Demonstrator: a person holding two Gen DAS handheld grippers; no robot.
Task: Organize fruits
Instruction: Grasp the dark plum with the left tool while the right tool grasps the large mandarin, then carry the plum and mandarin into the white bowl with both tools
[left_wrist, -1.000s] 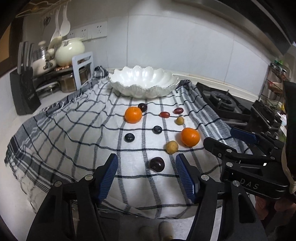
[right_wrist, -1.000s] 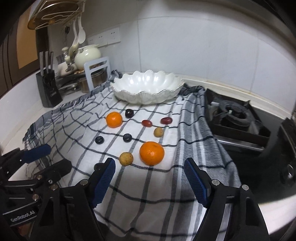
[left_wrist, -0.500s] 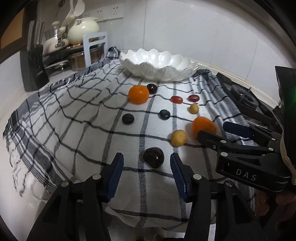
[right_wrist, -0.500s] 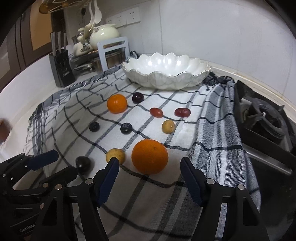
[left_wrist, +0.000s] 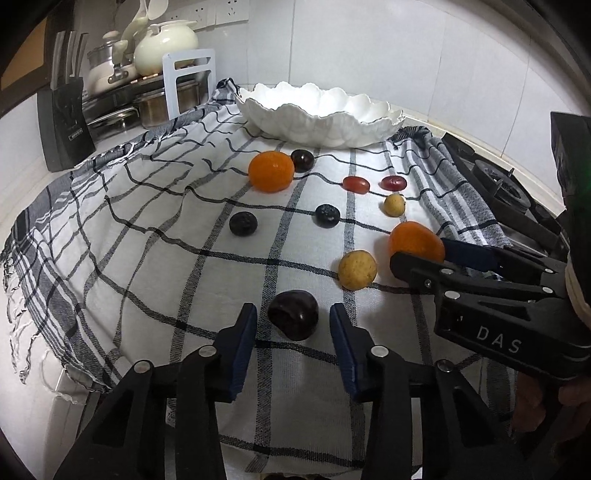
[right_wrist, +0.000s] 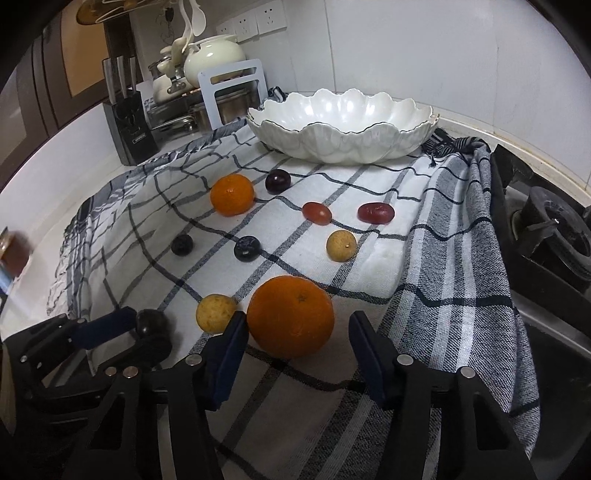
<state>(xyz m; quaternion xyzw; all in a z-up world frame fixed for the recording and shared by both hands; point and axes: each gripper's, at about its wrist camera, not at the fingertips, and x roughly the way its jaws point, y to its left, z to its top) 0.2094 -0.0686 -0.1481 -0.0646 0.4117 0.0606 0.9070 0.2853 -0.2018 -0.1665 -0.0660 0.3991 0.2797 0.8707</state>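
Several fruits lie on a checked cloth (left_wrist: 147, 258) in front of a white scalloped bowl (left_wrist: 317, 118). My left gripper (left_wrist: 291, 312) straddles a dark plum (left_wrist: 293, 319); its jaws are closing, with a gap still showing on each side. My right gripper (right_wrist: 295, 325) straddles the near orange (right_wrist: 290, 315); its jaws are closing too. The left pad sits at the peel and the right pad stands clear. A yellow longan (left_wrist: 357, 274) lies between the two fruits. Farther back are a second orange (left_wrist: 271, 171), another dark plum (left_wrist: 302, 160), two red grapes and two dark berries.
A knife block (left_wrist: 64, 122) and stacked pots stand at the back left, by a white rack. A gas stove (right_wrist: 546, 229) borders the cloth on the right. The counter's front edge runs just below both grippers. A brown jar (right_wrist: 13, 247) shows at the far left.
Both grippers have come down and forward onto the cloth, the left around the dark plum and the right around the near orange. Both pairs of jaws have narrowed.
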